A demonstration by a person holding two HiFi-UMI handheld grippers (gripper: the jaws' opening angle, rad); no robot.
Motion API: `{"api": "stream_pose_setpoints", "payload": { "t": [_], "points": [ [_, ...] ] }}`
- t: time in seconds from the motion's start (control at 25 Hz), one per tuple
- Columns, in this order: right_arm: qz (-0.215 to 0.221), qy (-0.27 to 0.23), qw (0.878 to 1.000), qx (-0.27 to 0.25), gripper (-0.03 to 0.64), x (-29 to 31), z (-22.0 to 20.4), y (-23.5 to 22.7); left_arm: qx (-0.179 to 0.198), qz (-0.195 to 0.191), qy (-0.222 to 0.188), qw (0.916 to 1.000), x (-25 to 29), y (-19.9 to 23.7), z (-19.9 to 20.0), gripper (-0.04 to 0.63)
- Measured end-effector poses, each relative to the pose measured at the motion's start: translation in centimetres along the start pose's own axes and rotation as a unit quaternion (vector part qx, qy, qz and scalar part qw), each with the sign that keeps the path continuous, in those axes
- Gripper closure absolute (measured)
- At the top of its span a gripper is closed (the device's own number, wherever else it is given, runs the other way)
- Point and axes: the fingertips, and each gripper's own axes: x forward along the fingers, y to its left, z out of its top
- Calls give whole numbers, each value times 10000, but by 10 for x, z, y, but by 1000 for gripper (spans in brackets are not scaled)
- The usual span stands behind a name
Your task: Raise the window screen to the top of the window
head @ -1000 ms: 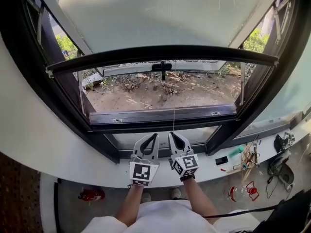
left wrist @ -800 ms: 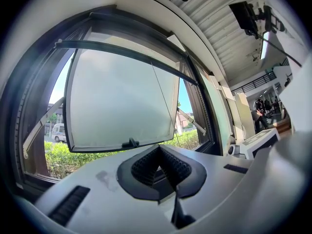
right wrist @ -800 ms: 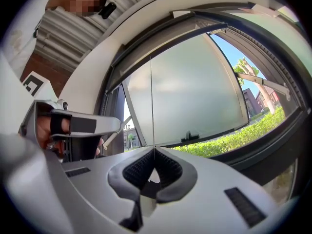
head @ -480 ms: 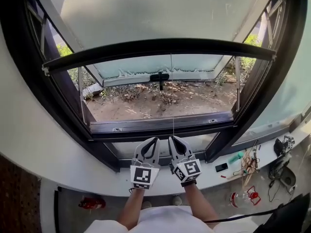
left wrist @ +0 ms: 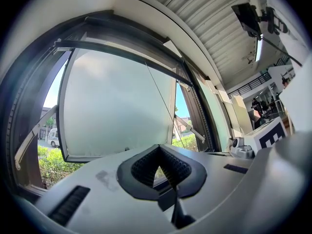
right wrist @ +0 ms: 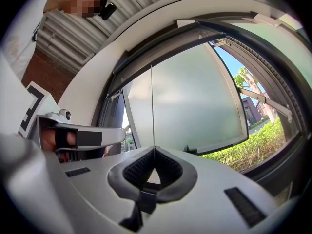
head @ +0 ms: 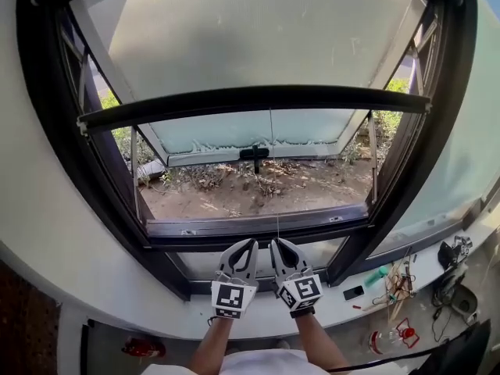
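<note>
The window screen's dark bottom bar (head: 258, 98) crosses the window about halfway up, with the screen mesh (head: 258, 37) above it. A thin pull cord (head: 274, 178) hangs from the bar's middle down to my right gripper (head: 276, 243), which is shut on it below the sill. In the right gripper view the cord (right wrist: 152, 101) runs straight up from the closed tips of my right gripper (right wrist: 154, 148). My left gripper (head: 251, 244) is close beside the right, shut and holding nothing. In the left gripper view the cord (left wrist: 161, 99) passes to the right of my left gripper (left wrist: 159, 146).
Behind the screen a frosted pane (head: 258, 131) is swung outward, with its black handle (head: 255, 155) at the lower edge. Bare ground and bushes lie outside. The white ledge (head: 336, 307) carries a phone (head: 355, 292), tools and cables at the right.
Both grippers have risen a little toward the sill, the right one with the cord. The bar now stands higher above the lower frame. The view has tilted up.
</note>
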Motion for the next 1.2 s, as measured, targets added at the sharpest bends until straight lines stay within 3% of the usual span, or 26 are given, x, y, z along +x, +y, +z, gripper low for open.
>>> {"api": "stream_pose_setpoints", "payload": {
  "t": [0.56, 1.2],
  "points": [
    [149, -449, 9988, -108, 615, 8, 44, 10, -2, 4, -46, 10000, 2, 3, 9, 594],
    [307, -663, 9973, -84, 615, 14, 66, 14, -25, 30, -73, 10000, 8, 8, 12, 594]
  ]
}}
